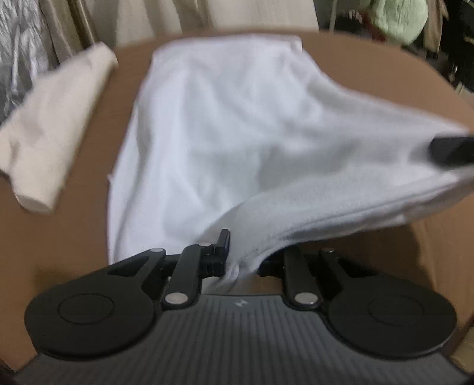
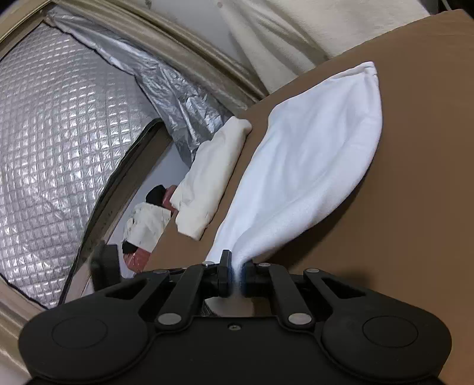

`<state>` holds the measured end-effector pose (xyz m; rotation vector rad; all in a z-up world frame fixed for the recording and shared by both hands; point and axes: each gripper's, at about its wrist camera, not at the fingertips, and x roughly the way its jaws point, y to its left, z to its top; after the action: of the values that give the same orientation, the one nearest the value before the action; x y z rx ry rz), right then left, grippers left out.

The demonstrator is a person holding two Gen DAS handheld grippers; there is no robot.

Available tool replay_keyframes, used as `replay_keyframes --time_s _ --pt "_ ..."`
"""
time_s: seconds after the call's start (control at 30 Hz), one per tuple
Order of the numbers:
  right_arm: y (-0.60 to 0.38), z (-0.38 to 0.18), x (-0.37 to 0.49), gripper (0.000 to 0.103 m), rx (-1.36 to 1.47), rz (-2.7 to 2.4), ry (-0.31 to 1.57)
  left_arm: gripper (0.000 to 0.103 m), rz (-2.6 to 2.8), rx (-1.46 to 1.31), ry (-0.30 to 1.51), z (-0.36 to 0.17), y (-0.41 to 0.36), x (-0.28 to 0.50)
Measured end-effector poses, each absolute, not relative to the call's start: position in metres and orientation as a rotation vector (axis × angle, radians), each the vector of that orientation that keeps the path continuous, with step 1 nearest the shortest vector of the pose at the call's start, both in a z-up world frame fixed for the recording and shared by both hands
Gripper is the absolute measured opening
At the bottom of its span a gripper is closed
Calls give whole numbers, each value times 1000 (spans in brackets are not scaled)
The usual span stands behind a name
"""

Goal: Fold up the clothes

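Observation:
A white cloth lies spread over the brown table, its near edge lifted. My left gripper is shut on the cloth's near corner, which drapes over the right finger. My right gripper is shut on another corner of the same white cloth, which stretches away from it and hangs above the table. The right gripper's dark tip also shows in the left wrist view, at the cloth's right end.
A folded cream cloth lies on the table left of the white one; it also shows in the right wrist view. Silver quilted insulation and pale curtains stand beyond the table's edge.

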<state>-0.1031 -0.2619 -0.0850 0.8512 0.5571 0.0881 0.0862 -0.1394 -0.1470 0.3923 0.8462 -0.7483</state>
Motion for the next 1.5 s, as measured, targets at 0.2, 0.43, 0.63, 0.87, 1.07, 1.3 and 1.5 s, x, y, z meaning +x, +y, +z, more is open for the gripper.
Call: replay_keyframes --time_s 0.2,0.43,0.63,0.87,1.07,1.3,1.5 --pt "-254 -110 -107 39 932 30 529 13 -744 328 768 -136 -137 90" --pt "-250 -168 -94 8 1187 136 498 18 -718 290 766 -138 -131 97" --pt "-250 -131 -101 8 1038 164 403 17 -684 290 780 -140 -126 103" --pt "-245 -81 -109 8 854 163 404 11 -660 416 560 -87 -134 53" --pt "-241 -30 -159 8 801 253 446 11 -749 536 471 -36 -122 -13" --pt "-215 -10 -224 8 869 322 621 12 -869 680 510 -12 -112 -89" --pt "-258 -22 -209 8 959 288 665 26 -889 689 546 -25 -131 -58"
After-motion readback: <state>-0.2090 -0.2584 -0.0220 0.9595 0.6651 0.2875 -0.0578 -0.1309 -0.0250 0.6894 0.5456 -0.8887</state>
